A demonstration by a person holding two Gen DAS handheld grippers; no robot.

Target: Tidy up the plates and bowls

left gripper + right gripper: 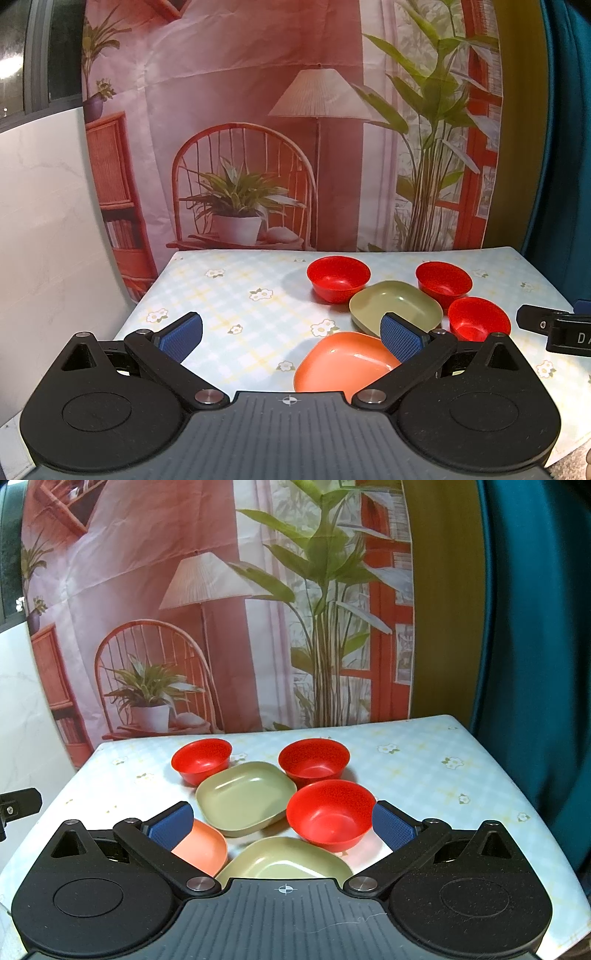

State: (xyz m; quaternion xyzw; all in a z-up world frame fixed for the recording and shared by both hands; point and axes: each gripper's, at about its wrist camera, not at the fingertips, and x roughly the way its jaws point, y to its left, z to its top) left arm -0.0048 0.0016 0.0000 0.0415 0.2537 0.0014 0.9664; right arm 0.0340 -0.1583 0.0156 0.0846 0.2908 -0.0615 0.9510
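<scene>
Three red bowls stand on the table: a far left bowl point(202, 760) point(338, 277), a far right bowl point(314, 762) point(443, 278) and a near bowl point(330, 814) point(479, 319). An olive green plate point(245, 799) point(397, 306) lies among them. A second olive plate point(284, 860) and an orange plate point(203, 847) point(345, 363) lie nearer. My right gripper point(282, 825) is open and empty, above the near plates. My left gripper point(291, 334) is open and empty, left of the dishes, its right finger over the orange plate's edge.
The table point(443, 775) has a light blue checked cloth with flowers. A printed backdrop point(221, 609) hangs behind it. A white wall point(44, 240) is on the left, a teal curtain point(535, 627) on the right. The other gripper's tip shows at each view's edge point(554, 328) point(18, 805).
</scene>
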